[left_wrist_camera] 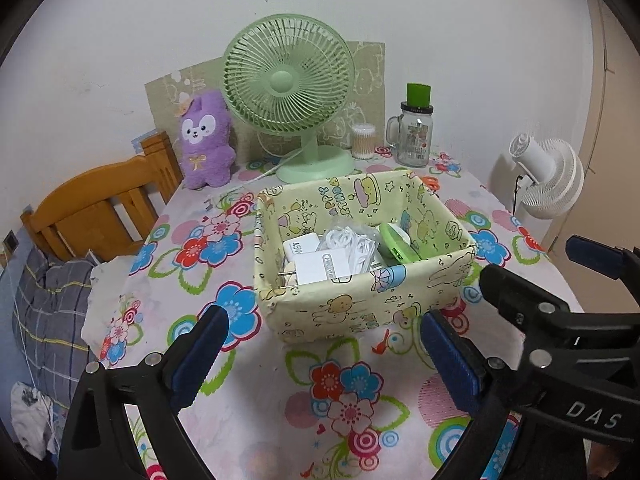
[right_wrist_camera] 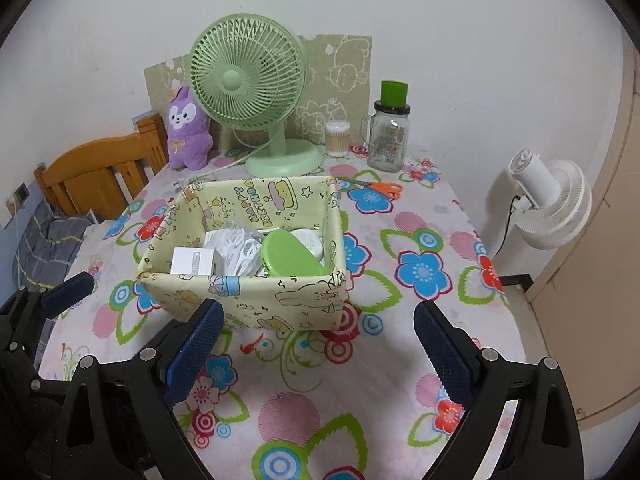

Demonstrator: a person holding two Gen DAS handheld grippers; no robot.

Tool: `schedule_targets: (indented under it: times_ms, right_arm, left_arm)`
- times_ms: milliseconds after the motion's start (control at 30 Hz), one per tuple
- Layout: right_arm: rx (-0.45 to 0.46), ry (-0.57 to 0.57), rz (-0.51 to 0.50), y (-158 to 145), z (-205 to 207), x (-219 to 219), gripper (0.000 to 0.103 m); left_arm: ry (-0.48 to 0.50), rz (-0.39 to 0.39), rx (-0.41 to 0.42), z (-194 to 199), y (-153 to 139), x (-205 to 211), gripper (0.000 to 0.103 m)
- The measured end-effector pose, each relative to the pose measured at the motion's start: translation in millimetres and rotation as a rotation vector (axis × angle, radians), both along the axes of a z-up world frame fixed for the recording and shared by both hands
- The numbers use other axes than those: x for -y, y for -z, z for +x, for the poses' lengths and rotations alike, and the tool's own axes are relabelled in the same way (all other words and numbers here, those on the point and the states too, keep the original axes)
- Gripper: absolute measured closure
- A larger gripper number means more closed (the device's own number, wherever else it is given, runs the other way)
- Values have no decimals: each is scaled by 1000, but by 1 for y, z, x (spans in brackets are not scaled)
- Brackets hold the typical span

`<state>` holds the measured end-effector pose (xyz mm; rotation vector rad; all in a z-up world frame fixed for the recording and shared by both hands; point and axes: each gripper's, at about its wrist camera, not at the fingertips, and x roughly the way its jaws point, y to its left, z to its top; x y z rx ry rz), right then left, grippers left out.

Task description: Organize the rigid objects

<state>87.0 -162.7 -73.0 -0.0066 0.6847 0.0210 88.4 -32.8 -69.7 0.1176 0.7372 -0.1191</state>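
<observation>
A pale yellow cartoon-print fabric box stands on the flowered tablecloth. Inside lie white chargers, a white coiled cable, a green flat case and a white round item. My left gripper is open and empty, just in front of the box. My right gripper is open and empty, also in front of the box. The right gripper shows at the right edge of the left wrist view.
At the table's back stand a green desk fan, a purple plush, a cotton-swab tub and a glass jar with green lid. Orange scissors lie behind the box. A wooden chair stands left, a white fan right.
</observation>
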Motion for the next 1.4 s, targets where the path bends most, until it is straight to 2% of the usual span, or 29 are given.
schedule_targets:
  times_ms: [400, 833, 1100, 1400]
  right_arm:
    - [66, 20, 18, -23, -45, 8, 6]
    - [171, 33, 0, -49, -93, 14, 2]
    - [184, 37, -22, -50, -103, 12, 1]
    - [194, 58, 1, -49, -104, 15, 1]
  left_arm:
    - [-32, -2, 93, -42, -29, -11, 0]
    - [-64, -22, 176, -85, -54, -23, 0]
    - [-100, -61, 184, -93, -56, -32, 0]
    - [-85, -66, 201, -96, -59, -30, 0]
